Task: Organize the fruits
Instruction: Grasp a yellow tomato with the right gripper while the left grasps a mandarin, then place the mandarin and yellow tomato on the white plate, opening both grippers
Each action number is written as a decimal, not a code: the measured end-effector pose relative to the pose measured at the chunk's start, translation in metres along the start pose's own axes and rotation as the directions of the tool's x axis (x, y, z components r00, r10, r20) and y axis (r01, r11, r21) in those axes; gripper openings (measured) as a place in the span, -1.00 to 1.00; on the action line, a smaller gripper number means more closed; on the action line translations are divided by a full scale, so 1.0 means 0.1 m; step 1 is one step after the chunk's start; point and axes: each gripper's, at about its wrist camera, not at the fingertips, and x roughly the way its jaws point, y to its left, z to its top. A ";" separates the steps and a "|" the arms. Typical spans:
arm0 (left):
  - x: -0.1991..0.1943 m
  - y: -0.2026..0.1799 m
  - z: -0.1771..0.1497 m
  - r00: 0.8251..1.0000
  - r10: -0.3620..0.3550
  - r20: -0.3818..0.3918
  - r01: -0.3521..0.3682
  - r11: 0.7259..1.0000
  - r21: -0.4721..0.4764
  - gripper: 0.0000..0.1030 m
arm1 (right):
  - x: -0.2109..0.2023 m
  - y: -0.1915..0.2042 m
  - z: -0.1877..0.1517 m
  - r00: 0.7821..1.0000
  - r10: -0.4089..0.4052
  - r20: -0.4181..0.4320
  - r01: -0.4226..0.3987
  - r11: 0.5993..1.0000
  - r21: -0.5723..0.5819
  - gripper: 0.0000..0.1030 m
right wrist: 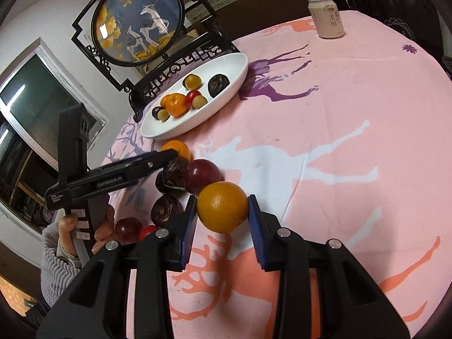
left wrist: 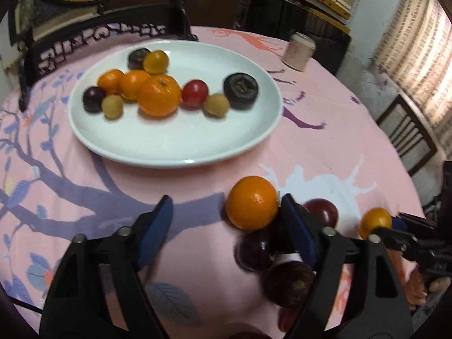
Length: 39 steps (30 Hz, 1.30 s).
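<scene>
A white oval plate [left wrist: 175, 147] holds several fruits: oranges, dark plums, a red one, small tan ones. It also shows in the right wrist view [right wrist: 217, 96]. My left gripper [left wrist: 226, 212] is open and empty; an orange [left wrist: 251, 203] sits just inside its right finger, on the pink cloth. Dark plums [left wrist: 254, 250] lie beside that finger. My right gripper [right wrist: 221, 209] is shut on a small orange [right wrist: 223, 206], also seen at the right in the left wrist view [left wrist: 375, 221]. Loose plums [right wrist: 202, 176] lie to its left.
A drink can [right wrist: 327, 18] stands at the table's far side, also in the left wrist view [left wrist: 299, 52]. A framed round deer picture on a black stand [right wrist: 138, 19] is behind the plate. A chair [left wrist: 406, 135] stands at the right table edge.
</scene>
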 end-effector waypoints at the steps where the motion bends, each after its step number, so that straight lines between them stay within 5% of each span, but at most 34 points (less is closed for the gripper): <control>1: 0.00 0.03 0.00 0.999 -0.045 -0.013 0.045 0.999 -0.017 0.20 | -0.02 -0.02 0.00 1.000 0.002 0.003 -0.002 1.000 0.008 -0.30; 6: 0.08 0.06 0.07 0.993 -0.112 -0.028 0.110 0.992 -0.058 0.14 | -0.04 -0.07 0.02 1.000 0.014 0.014 -0.015 0.999 0.042 -0.30; 8: 0.10 -0.01 0.08 0.996 -0.090 -0.022 0.089 0.995 -0.049 0.12 | -0.05 -0.08 0.02 1.000 0.014 0.017 -0.014 0.999 0.051 -0.30; 12: 0.08 -0.15 0.07 0.997 -0.080 -0.015 0.080 0.997 0.001 -0.25 | -0.06 -0.11 0.03 1.000 0.014 0.024 -0.016 0.998 0.066 -0.30; 19: -0.22 -0.12 0.05 0.998 -0.001 0.061 0.000 1.000 0.014 -0.25 | -0.09 -0.13 0.07 0.998 -0.008 0.055 0.004 0.998 0.070 -0.30; 23: -0.48 0.06 0.28 0.986 0.068 0.154 -0.062 0.997 -0.042 -0.25 | 0.02 0.03 0.35 0.998 -0.038 0.040 0.036 0.998 0.044 -0.30; 30: -0.31 0.45 0.60 0.974 0.160 0.159 -0.138 0.980 -0.144 -0.25 | 0.60 0.69 1.00 0.999 0.004 0.047 -0.001 0.998 -0.068 -0.29; 32: -0.26 0.50 0.58 0.972 0.179 0.153 -0.159 0.978 -0.135 -0.18 | 0.86 0.82 1.09 0.998 -0.005 0.056 0.011 0.994 -0.111 -0.20; 34: -0.22 0.50 0.57 0.961 0.222 0.163 -0.206 0.972 -0.109 0.39 | 0.96 0.85 1.08 0.995 -0.066 0.075 0.076 0.987 -0.140 -0.02; 36: -0.23 0.49 0.55 0.954 0.246 0.174 -0.233 0.968 -0.092 0.39 | 0.93 0.78 1.08 0.995 -0.059 0.085 0.071 0.988 -0.138 -0.02; 39: -0.28 0.53 0.54 0.965 0.196 0.175 -0.177 0.977 -0.116 0.39 | 0.71 0.63 1.07 0.993 -0.031 0.117 0.044 0.994 -0.105 -0.01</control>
